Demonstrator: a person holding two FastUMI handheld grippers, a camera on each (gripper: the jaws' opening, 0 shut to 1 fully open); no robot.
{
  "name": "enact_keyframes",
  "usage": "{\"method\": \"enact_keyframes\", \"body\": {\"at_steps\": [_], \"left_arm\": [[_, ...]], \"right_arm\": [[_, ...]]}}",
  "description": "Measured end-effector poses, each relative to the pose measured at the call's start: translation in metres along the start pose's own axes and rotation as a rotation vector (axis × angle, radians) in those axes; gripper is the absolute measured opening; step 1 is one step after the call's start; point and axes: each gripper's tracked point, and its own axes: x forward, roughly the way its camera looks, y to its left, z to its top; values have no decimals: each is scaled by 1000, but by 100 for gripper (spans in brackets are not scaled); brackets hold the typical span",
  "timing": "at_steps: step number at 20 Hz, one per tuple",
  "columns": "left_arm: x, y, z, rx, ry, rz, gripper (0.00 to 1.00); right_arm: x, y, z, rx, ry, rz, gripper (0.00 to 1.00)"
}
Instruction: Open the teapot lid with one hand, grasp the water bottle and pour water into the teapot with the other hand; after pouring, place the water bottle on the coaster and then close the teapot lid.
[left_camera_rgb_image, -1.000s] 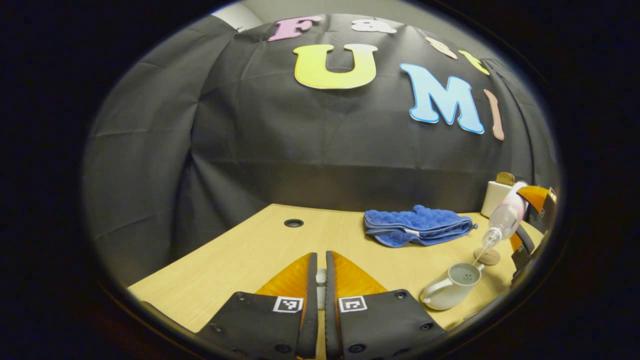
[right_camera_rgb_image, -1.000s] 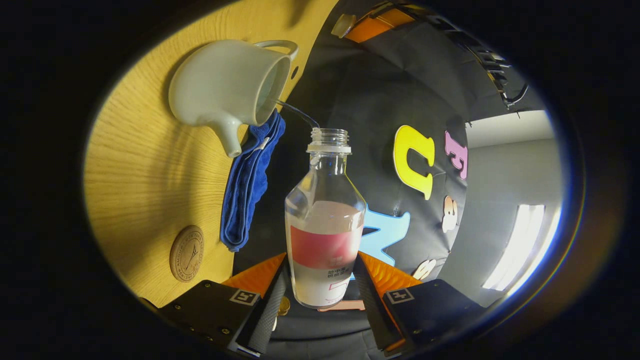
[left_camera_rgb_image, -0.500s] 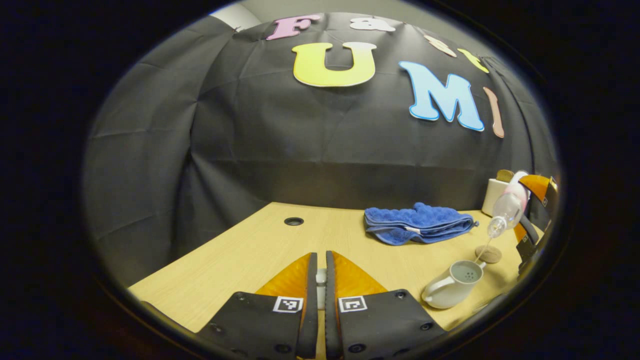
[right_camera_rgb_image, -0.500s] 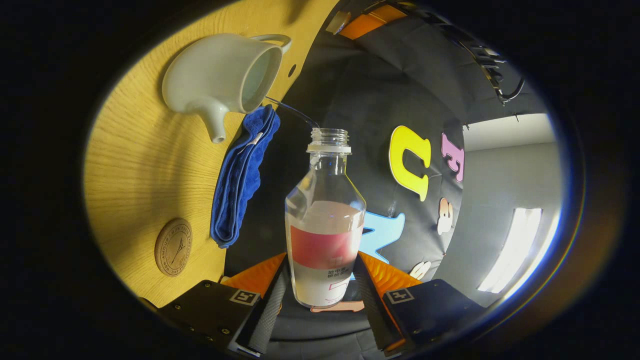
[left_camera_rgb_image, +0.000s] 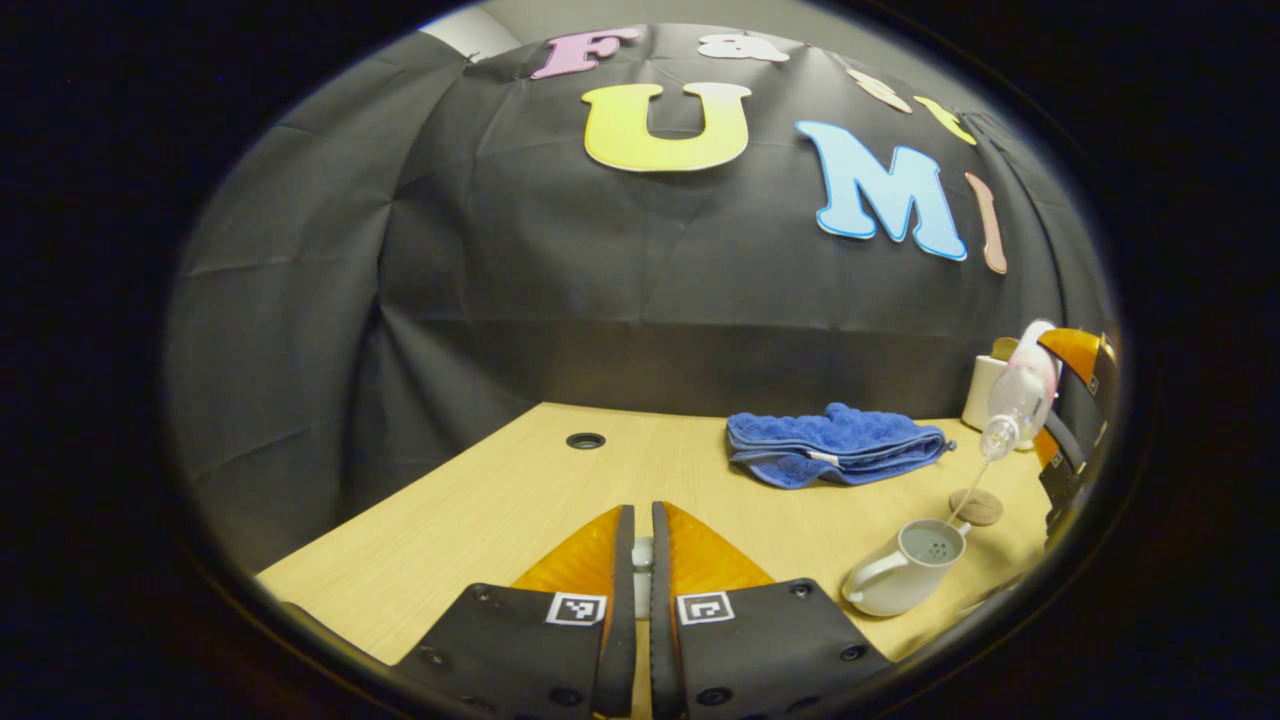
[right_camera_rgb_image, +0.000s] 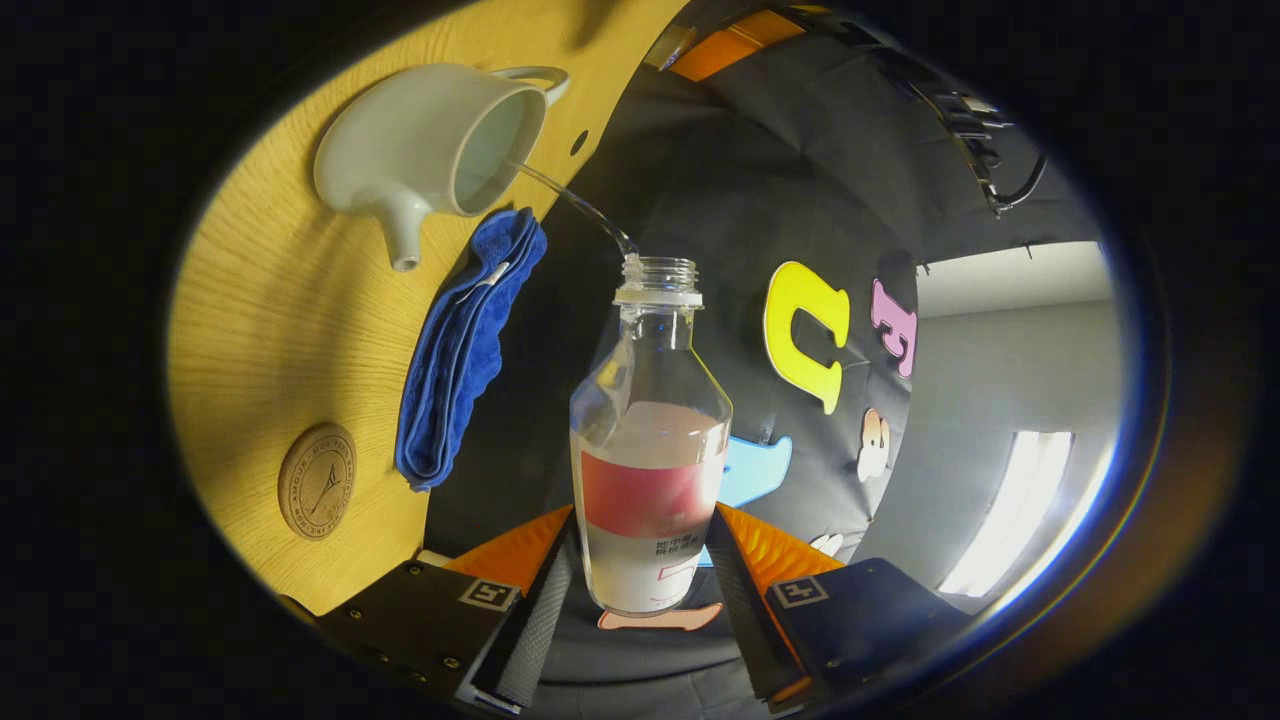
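A white teapot (left_camera_rgb_image: 905, 578) stands open on the wooden table (left_camera_rgb_image: 520, 510). My right gripper (right_camera_rgb_image: 645, 528) is shut on a clear water bottle (right_camera_rgb_image: 650, 450) with a red label, tilted mouth-down above the pot. A thin stream of water (right_camera_rgb_image: 575, 197) runs from the bottle's mouth into the teapot (right_camera_rgb_image: 420, 145). In the left gripper view the bottle (left_camera_rgb_image: 1015, 395) hangs at the far right over the pot. My left gripper (left_camera_rgb_image: 641, 560) is shut on the teapot lid (left_camera_rgb_image: 641, 552); only a small white bit shows between its fingers. The round wooden coaster (right_camera_rgb_image: 317, 481) lies bare on the table.
A folded blue towel (left_camera_rgb_image: 835, 445) lies behind the teapot, between it and the coaster (left_camera_rgb_image: 977, 507). A white box (left_camera_rgb_image: 983, 390) stands at the back right by the wall. A round cable hole (left_camera_rgb_image: 585, 440) sits in the table farther left.
The right gripper has lifted the bottle higher and farther from the teapot while the water keeps streaming in. The left gripper has stayed put with the lid.
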Motion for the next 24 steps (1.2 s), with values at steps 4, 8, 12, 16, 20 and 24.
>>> {"method": "enact_keyframes", "body": {"at_steps": [4,8,12,16,20,24], "left_arm": [[0,-1,0,0,3,-3,12],[0,-1,-1,1,6,-6,12],[0,-1,-2,4,9,-8,12],[0,-2,-3,7,14,-10,13],[1,-1,-3,9,15,-11,12],[1,-2,-3,11,16,-11,12]], "right_arm": [[2,-4,1,-17,-13,-10,76],[2,-8,2,-27,-22,-21,76],[2,-10,3,-47,-33,-31,76],[2,-11,4,-60,-41,-38,76],[3,-16,4,-77,-49,-56,76],[2,-19,5,-97,-53,-75,76]]}}
